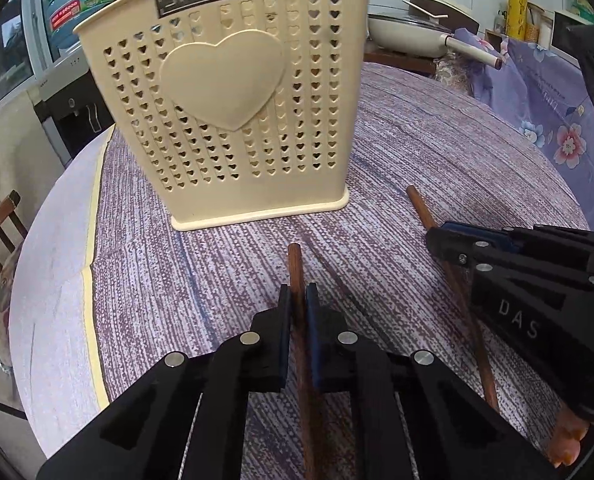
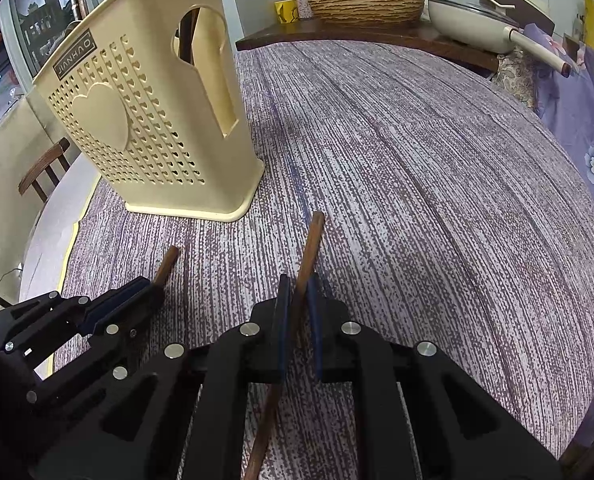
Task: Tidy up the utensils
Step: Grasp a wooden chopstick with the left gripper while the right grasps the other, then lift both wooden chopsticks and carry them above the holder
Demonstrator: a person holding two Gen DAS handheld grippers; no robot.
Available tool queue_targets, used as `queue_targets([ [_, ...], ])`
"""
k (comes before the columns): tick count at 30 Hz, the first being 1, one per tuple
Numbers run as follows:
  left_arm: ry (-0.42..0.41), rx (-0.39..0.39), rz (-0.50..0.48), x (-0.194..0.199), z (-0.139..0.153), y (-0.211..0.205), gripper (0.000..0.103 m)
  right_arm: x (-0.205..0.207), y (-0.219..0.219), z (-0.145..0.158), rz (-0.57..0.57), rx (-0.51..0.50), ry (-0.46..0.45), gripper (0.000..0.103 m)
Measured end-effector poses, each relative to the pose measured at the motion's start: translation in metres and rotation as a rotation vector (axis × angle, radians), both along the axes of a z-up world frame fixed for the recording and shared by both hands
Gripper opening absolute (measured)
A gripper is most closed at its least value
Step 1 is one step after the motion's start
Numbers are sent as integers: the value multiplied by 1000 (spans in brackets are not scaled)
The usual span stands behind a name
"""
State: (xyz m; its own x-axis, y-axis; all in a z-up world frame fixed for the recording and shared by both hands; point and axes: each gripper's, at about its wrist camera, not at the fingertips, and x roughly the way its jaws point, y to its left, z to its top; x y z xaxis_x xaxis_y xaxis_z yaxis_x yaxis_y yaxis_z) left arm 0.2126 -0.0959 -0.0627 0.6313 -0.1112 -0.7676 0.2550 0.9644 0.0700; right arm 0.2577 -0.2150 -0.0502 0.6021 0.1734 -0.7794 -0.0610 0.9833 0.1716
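Note:
A cream plastic utensil holder (image 1: 233, 112) with heart-shaped holes stands on the table; it also shows in the right wrist view (image 2: 149, 120), with dark utensil handles inside. My left gripper (image 1: 297, 296) is shut on a brown wooden chopstick (image 1: 295, 268), just above the cloth and in front of the holder. My right gripper (image 2: 297, 288) is shut on a second brown chopstick (image 2: 311, 244). In the left wrist view the right gripper (image 1: 437, 240) and its chopstick (image 1: 419, 204) are at the right. In the right wrist view the left gripper (image 2: 153, 284) and its chopstick (image 2: 169, 260) are at the left.
A round table with a purple striped cloth (image 2: 417, 160). A white pan (image 2: 469, 24) and a woven basket (image 2: 365, 0) sit on a wooden shelf behind. A wooden chair (image 2: 45, 168) stands at the left. Floral fabric (image 1: 545, 112) lies at the right.

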Motion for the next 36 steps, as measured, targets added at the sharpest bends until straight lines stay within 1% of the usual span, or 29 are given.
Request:
queue_targets([
  [5, 1, -8, 14, 2, 0, 4, 8, -1, 3, 0, -5, -17, -9, 10],
  [12, 8, -39, 33, 3, 1, 7, 8, -2, 1, 1, -9, 29, -14, 9],
  [18, -8, -87, 47, 0, 9, 17, 8, -7, -2, 14, -3, 89, -64, 9],
  [21, -34, -114, 55, -3, 20, 23, 8, -12, -4, 23, 4, 130, -97, 8],
  [26, -99, -165, 68, -10, 46, 33, 8, -22, -8, 47, 38, 219, -163, 8],
  [30, -147, -198, 78, -15, 64, 39, 8, -33, -7, 69, 64, 251, -222, 8],
  [36, -207, -248, 84, -24, 88, 53, 8, -47, -9, 94, 110, 291, -280, 8],
])
